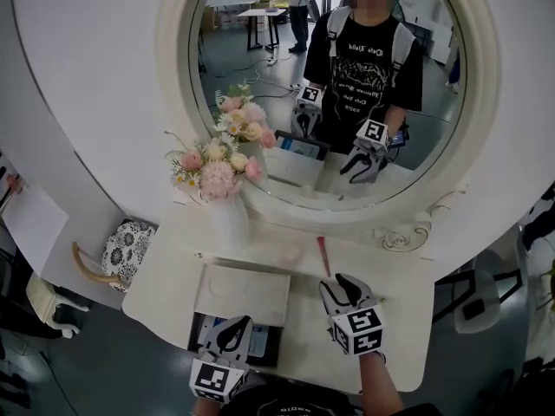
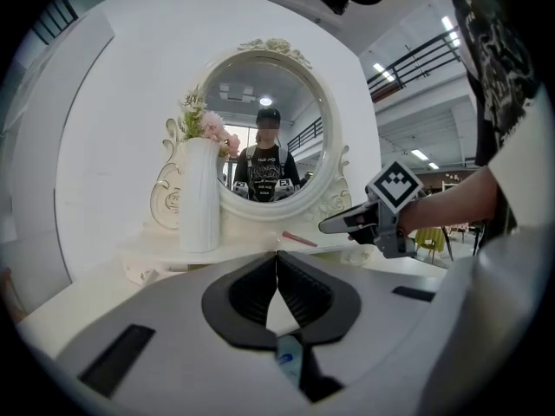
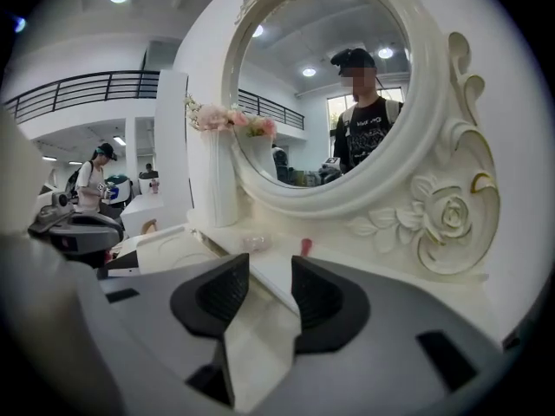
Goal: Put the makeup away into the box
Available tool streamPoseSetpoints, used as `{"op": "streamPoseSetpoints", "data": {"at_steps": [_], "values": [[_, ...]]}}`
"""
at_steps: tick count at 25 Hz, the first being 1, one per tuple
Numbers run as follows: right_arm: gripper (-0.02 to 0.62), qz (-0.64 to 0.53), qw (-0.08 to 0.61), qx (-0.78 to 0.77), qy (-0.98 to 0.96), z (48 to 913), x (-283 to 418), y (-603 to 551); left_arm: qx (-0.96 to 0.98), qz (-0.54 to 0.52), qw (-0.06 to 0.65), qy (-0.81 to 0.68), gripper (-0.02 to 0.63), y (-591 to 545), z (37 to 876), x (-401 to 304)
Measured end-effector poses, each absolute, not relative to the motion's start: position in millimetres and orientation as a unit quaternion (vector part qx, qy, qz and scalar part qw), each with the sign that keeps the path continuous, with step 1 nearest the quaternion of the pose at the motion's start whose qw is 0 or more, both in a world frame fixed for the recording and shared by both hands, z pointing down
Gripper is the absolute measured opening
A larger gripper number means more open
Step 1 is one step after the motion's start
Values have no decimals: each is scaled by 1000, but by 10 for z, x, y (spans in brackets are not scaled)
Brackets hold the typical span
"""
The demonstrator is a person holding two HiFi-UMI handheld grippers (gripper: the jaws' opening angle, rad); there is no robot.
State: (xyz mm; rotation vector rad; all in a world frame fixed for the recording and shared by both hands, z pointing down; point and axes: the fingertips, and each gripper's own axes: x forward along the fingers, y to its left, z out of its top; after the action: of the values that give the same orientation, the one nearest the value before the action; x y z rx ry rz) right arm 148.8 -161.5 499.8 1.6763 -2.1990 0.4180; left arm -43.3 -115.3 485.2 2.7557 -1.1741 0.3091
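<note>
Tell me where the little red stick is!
In the head view, the red stick lies on the table at the foot of the mirror, just ahead of the right gripper, right of the vase.

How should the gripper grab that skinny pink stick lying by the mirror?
Grip the pink stick around its middle, coming down from above. It lies flat on the table, pointing lengthwise toward the mirror, just ahead of the open right gripper, so the jaws can probably straddle its thin sides.

On the table (image 1: 406, 312), the vase (image 1: 227, 222) stood left before the mirror (image 1: 334, 85), the box (image 1: 243, 295) in front of it, the makeup stick (image 1: 323, 256) right of the box.
</note>
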Motion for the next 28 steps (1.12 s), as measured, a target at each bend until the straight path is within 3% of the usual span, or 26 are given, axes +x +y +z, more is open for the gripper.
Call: {"op": "streamPoseSetpoints", "data": {"at_steps": [28], "values": [[149, 190, 218, 624, -726, 5115, 1666, -2274, 905, 111, 84, -401, 15, -1376, 4961, -657]]}}
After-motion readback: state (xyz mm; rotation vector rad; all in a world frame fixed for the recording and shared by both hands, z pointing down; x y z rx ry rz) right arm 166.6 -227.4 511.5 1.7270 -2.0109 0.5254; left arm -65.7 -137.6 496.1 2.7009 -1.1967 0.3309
